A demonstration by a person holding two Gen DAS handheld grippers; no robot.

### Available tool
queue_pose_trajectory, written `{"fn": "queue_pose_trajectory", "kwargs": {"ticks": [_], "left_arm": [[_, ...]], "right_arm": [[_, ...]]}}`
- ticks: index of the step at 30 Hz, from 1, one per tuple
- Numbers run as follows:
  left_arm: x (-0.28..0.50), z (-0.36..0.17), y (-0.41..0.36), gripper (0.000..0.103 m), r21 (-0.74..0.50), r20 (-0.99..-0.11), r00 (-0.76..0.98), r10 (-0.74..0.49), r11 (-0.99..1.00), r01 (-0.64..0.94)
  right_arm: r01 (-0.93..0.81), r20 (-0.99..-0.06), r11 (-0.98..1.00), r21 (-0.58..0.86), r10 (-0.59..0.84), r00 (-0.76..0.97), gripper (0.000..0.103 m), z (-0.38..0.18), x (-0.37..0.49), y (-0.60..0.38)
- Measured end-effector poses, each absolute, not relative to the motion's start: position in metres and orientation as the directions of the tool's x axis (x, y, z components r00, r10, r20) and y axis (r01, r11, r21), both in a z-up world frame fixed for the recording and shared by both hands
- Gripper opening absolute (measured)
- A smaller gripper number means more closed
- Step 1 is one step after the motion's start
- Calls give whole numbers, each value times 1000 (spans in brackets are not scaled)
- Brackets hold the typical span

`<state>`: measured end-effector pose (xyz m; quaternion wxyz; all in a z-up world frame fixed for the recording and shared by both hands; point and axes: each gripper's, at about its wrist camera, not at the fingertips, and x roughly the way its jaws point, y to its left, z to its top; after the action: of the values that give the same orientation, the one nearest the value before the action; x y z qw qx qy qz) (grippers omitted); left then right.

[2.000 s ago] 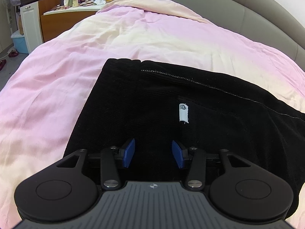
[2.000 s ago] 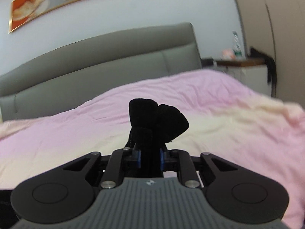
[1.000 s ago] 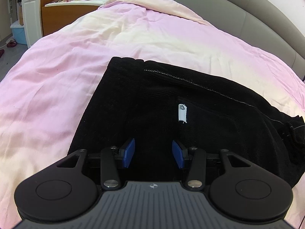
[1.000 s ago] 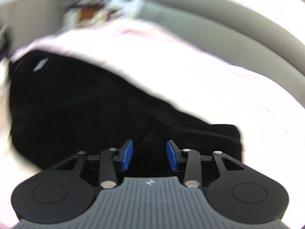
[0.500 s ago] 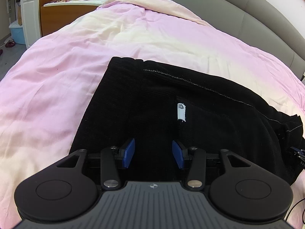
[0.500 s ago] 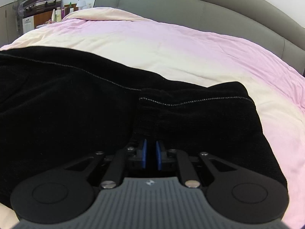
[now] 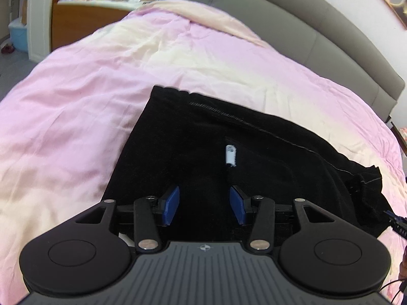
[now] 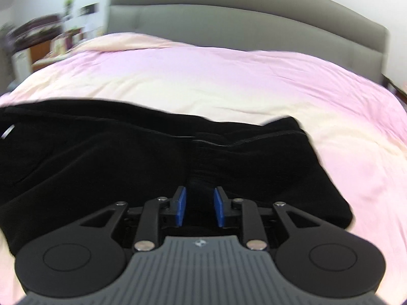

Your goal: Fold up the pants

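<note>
While the black pants (image 8: 127, 157) lie folded on the bed (image 8: 229, 81), right gripper (image 8: 199, 209) is opening, releasing its fold; left gripper (image 7: 203, 208) hangs empty; next, regrasp the three-o'clock end.

1. Left gripper (image 7: 204, 208): points forward and downward; both black finger arms are splayed symmetrically from the grey ribbed body
2. Left gripper jaws: stand apart with a clear gap between the blue pads (image 7: 171, 205); the pads press on nothing, only dark fabric shows beyond the gap
3. Right gripper (image 8: 200, 209): also angled downward; linkage arms drawn closer to centre than on the left unit
4. Right gripper jaws: narrowly parted and opening; blue pads (image 8: 181, 209) face each other across a slim gap, not clamped on anything
5. Right wrist view is motion-blurred
</note>
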<state>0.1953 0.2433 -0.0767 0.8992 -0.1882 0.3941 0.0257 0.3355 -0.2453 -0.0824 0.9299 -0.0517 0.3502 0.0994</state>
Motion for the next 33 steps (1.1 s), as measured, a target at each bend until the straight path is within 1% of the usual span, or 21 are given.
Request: {"fn": "queue_pose_trajectory", "kwargs": {"ticks": [3,6,7,11,13,14,16,19,21,24,27,28,31,33], "left_arm": [[194,-69,226,58,-251,-697,711,-88,960,-127],[194,-61,192,58,-129,-694,719,-45,990,-63],[194,-59,178,58,-117,-692,720,-54,992,-38],[197,-55,112,61,-196,-678,705,-208,976,100],[201,-56,70,66,-255,-668,683,-296,953,164],[203,-57,48,67,-294,-663,667,-341,937,187],[211,-60,7,69,-401,-649,620,-440,891,213],[220,-76,-45,71,-586,-607,548,-576,790,182],[221,-92,-72,71,-657,-587,520,-621,740,142],[219,-118,-98,71,-707,-584,532,-614,706,39],[224,-143,-104,73,-748,-571,549,-610,663,-41],[225,-151,-105,75,-756,-571,555,-605,650,-69],[224,-173,-101,76,-784,-568,583,-581,596,-171],[219,-188,-94,76,-835,-521,633,-572,494,-241]], "right_arm": [[-42,-640,994,100,96,762,32,-76,322,-293],[88,-636,971,223,76,768,33,-75,312,-347],[118,-635,962,245,67,770,33,-74,308,-364],[137,-620,950,280,70,782,37,-80,299,-411],[132,-617,945,299,86,782,41,-84,303,-427],[128,-615,940,317,102,782,42,-87,307,-434],[115,-602,909,400,166,781,47,-95,316,-452],[138,-588,813,566,280,759,50,-116,340,-479],[164,-575,737,656,347,741,51,-132,356,-491],[184,-579,675,715,424,697,56,-154,378,-498],[160,-544,634,757,476,690,60,-170,389,-503],[155,-527,614,774,489,695,60,-173,391,-505],[149,-490,559,816,530,692,58,-177,398,-506],[145,-488,558,817,535,690,58,-176,400,-504]]}}
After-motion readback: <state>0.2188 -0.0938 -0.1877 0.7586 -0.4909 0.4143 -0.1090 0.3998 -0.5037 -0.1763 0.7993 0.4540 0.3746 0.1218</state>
